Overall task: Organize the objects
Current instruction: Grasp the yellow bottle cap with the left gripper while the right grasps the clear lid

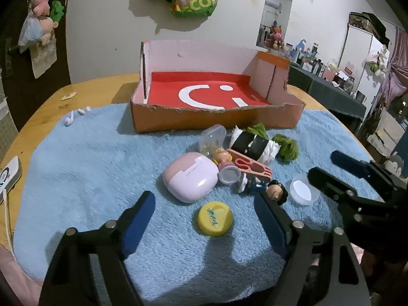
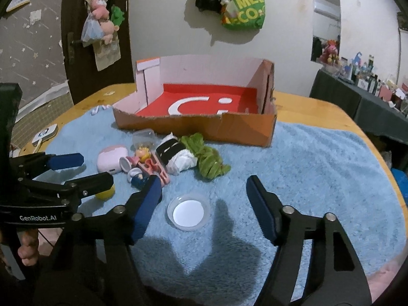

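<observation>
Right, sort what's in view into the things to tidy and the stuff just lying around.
For the job:
- orange box, nothing in it
- yellow lid
- clear round lid
- pink case
- figurines
- green cloth
- black-and-white roll

Lying about:
- earbuds at the mat's corner
- green bag on the wall
- cluttered shelf

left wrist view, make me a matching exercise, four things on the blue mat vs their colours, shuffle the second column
Things:
1. round cap
2. earbud case
3. shallow lid
4. clip

Colours:
A. clear with a white middle
B. salmon pink
C. yellow
D. pale pink and lilac

Pairs: 1-C, 2-D, 3-A, 4-B
</observation>
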Action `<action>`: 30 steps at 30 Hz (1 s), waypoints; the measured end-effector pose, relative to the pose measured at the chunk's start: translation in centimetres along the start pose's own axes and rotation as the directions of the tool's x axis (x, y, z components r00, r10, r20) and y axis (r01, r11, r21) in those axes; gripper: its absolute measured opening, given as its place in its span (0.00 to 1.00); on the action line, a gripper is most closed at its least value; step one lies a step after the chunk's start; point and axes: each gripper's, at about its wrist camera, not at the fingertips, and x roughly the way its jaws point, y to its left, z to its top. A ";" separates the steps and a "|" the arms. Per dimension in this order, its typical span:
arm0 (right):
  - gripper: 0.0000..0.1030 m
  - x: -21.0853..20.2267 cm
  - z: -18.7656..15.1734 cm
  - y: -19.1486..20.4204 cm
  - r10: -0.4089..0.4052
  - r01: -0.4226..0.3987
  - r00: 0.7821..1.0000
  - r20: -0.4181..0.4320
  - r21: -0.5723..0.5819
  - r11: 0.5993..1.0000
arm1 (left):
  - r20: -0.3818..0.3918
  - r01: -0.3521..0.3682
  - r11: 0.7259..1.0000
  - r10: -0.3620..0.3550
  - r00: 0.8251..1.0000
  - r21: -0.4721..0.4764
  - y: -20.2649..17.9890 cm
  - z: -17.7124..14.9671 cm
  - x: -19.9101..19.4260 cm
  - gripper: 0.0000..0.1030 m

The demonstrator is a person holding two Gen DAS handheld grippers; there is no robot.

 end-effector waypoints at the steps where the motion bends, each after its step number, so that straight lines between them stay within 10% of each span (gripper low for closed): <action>1: 0.58 0.3 -0.1 0.1 0.005 -0.005 1.000 -0.011 -0.004 1.000 | -0.008 0.005 1.000 -0.005 1.000 0.000 0.0 -0.1 0.2 0.72; 22: 0.39 1.8 -1.7 1.4 0.025 -0.030 0.996 -0.089 -0.055 0.998 | -0.034 0.005 0.999 -0.004 0.999 0.035 -0.7 -1.1 0.9 0.31; 30: 0.38 1.4 -1.6 1.2 0.029 -0.033 0.997 -0.074 -0.043 0.999 | -0.014 -0.004 0.999 0.005 1.000 0.042 -0.9 -0.8 0.6 0.31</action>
